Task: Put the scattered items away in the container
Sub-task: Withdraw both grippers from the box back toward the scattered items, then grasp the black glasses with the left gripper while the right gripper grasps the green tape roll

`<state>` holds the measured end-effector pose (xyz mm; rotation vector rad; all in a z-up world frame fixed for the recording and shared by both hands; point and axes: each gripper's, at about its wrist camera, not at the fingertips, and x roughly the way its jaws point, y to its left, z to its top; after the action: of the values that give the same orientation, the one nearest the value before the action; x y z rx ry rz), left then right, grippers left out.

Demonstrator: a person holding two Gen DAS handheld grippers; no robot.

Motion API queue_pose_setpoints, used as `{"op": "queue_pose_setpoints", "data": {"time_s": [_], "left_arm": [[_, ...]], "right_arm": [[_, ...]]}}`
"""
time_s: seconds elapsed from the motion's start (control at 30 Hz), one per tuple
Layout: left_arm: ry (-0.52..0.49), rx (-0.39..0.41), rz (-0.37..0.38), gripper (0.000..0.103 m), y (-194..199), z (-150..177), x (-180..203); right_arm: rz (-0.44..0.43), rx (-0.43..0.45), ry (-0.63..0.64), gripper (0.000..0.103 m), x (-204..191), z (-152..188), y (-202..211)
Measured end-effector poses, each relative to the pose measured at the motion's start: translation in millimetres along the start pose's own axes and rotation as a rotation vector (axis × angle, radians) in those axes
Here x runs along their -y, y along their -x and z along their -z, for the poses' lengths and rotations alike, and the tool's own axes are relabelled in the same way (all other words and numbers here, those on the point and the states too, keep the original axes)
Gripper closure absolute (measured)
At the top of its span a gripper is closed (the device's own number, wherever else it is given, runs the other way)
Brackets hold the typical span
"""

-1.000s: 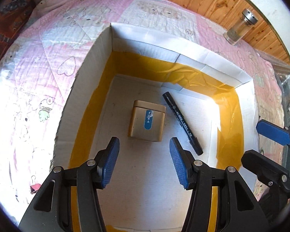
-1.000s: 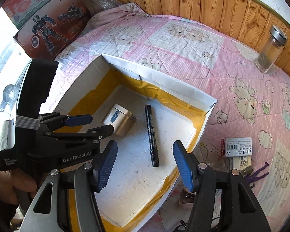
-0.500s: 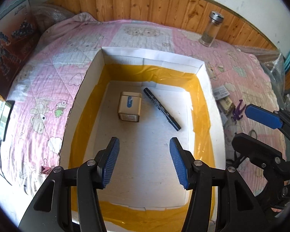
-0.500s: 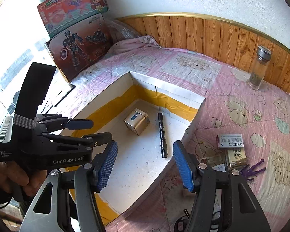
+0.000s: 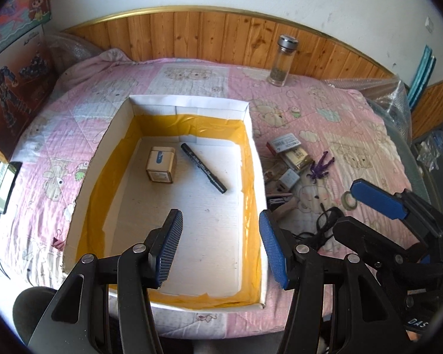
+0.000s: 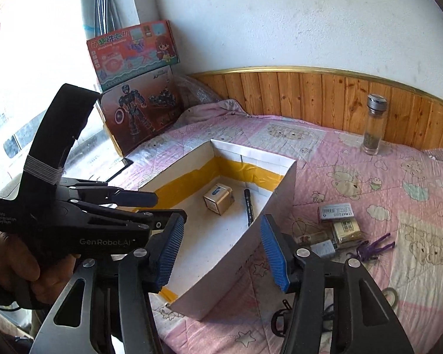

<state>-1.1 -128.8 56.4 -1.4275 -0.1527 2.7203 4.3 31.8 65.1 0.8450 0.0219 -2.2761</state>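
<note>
- Container [image 5: 189, 100], a white cardboard box with yellow tape round its inner walls, sits on the pink quilt [image 5: 354, 135] straight ahead of and below the left gripper [image 5: 218, 250].
- Left of the left gripper, a strip of bare quilt runs between the box wall and the quilt's edge, with a small pink clip [image 5: 57, 243] lying on it close to the wall.
- Left gripper's jaws stand wide apart with nothing between them, above the near part of the box floor.
- Inside the box, ahead of the left gripper, a tan little box [image 5: 161, 168] lies left of a black marker [image 5: 203, 168]; the two are close but apart, and the rest of the floor is bare.
- Right gripper [image 6: 220, 252] hangs over the box's near right wall; its jaws are closing, with no item gripped.
- Right of the right gripper, scattered items lie on the quilt outside the box: small cartons [image 6: 335, 212], a purple clip [image 6: 372, 247] and a black cable [image 6: 280, 321].
- Far ahead on the right, a glass jar [image 6: 375, 124] stands upright near the wooden panelling.
</note>
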Motion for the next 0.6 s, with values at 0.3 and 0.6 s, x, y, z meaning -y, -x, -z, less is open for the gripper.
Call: {"op": "queue_pose_setpoints", "data": {"time_s": [0.3, 0.6], "left_arm": [[-0.112, -0.030, 0.154, 0.046, -3, 41, 69], [-0.167, -0.158, 0.261, 0.046, -67, 61, 132]], "right_arm": [[0.051, -0.002, -0.193, 0.060, 51, 64, 37], [0.201, -0.145, -0.409, 0.064, 119, 129, 36]]}}
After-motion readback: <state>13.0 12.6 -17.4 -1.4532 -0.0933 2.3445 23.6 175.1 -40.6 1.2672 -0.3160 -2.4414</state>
